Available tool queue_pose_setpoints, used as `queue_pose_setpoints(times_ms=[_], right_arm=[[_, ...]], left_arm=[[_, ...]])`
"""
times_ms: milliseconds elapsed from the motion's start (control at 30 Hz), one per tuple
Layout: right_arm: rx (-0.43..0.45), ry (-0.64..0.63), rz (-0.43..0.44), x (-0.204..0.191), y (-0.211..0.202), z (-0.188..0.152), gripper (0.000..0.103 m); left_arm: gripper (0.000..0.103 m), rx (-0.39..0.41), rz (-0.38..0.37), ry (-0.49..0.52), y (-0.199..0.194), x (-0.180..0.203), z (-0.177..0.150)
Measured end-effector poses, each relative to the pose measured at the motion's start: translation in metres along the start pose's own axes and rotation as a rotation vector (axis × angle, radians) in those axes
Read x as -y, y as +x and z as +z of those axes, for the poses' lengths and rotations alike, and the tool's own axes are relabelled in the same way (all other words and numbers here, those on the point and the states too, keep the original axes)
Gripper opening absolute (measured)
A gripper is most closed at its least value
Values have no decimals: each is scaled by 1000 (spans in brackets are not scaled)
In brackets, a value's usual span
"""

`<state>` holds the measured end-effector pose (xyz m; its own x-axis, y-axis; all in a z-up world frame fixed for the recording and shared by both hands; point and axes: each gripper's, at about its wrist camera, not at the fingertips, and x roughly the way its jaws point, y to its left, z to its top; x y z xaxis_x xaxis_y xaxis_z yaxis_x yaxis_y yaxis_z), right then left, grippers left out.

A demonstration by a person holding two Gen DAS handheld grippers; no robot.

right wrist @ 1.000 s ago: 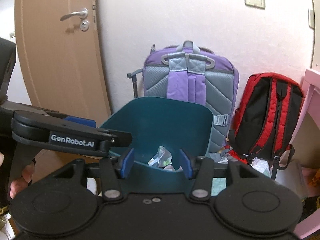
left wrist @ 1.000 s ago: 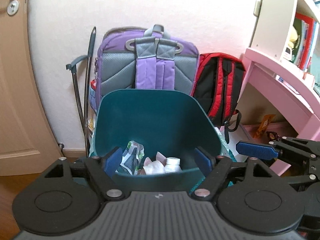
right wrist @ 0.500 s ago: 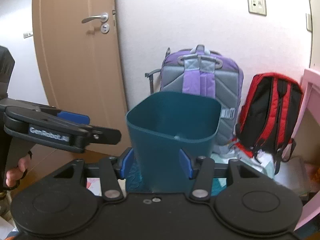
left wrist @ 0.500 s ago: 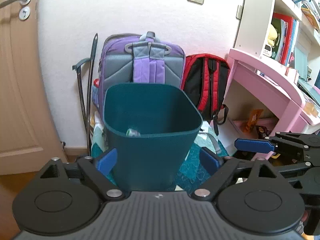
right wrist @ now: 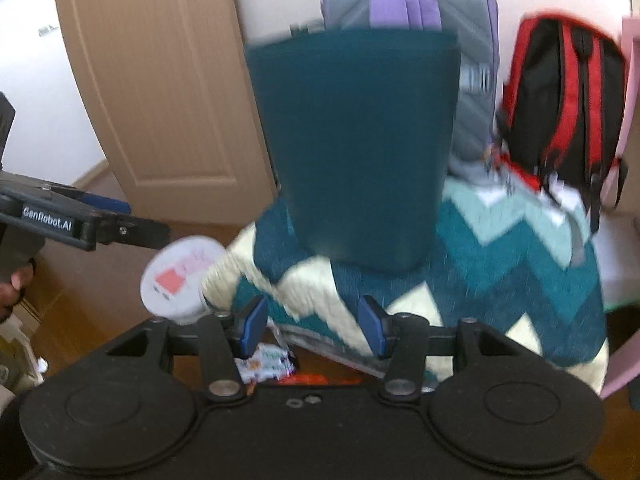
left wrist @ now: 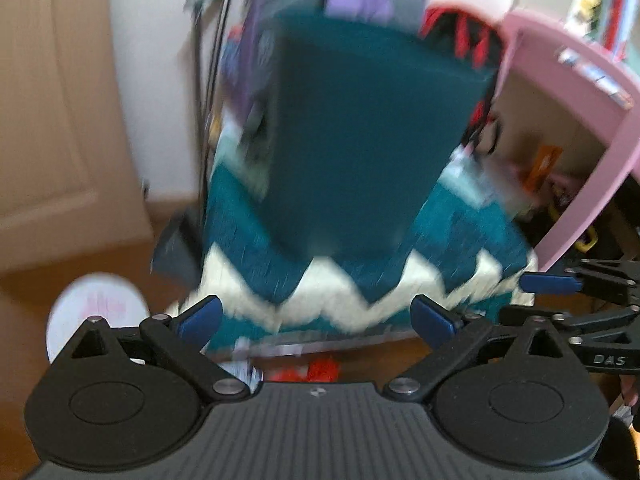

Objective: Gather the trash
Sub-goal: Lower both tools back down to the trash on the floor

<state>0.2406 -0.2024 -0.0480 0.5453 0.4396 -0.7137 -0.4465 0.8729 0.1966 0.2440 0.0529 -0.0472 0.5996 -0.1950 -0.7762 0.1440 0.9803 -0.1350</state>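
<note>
A dark teal trash bin (left wrist: 360, 136) (right wrist: 360, 148) stands upright on a teal and cream zigzag rug (left wrist: 360, 280) (right wrist: 500, 260); its inside is hidden from this low angle. My left gripper (left wrist: 316, 320) is open and empty, low in front of the rug. My right gripper (right wrist: 312, 324) is open and empty, also low before the rug. A white round lid or plate (left wrist: 94, 312) (right wrist: 180, 276) lies on the wood floor to the left. Small printed wrappers (right wrist: 264, 362) and something red (left wrist: 320, 370) lie just under the fingers. Both views are motion-blurred.
A purple backpack (right wrist: 408, 20) and a red-black backpack (right wrist: 560, 96) lean on the wall behind the bin. A wooden door (right wrist: 152, 80) is at left. A pink desk (left wrist: 580, 120) stands at right with clutter beneath.
Both grippers have dropped from above the bin's rim down toward the floor and pulled back. The bin's contents are out of sight; the rug, plate and floor litter have come into view.
</note>
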Motion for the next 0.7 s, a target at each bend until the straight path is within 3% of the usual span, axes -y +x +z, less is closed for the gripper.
queue_pose_setpoints(times_ms=[333, 567, 700], right_arm=[[-219, 55, -24, 13, 101, -88, 50], [-372, 59, -6, 15, 177, -140, 50], [-443, -3, -3, 17, 218, -162, 50]], left_arm=[[101, -240, 61, -130, 126, -75, -71], [101, -389, 92, -166, 205, -106, -118], [101, -456, 105, -152, 244, -118, -142]])
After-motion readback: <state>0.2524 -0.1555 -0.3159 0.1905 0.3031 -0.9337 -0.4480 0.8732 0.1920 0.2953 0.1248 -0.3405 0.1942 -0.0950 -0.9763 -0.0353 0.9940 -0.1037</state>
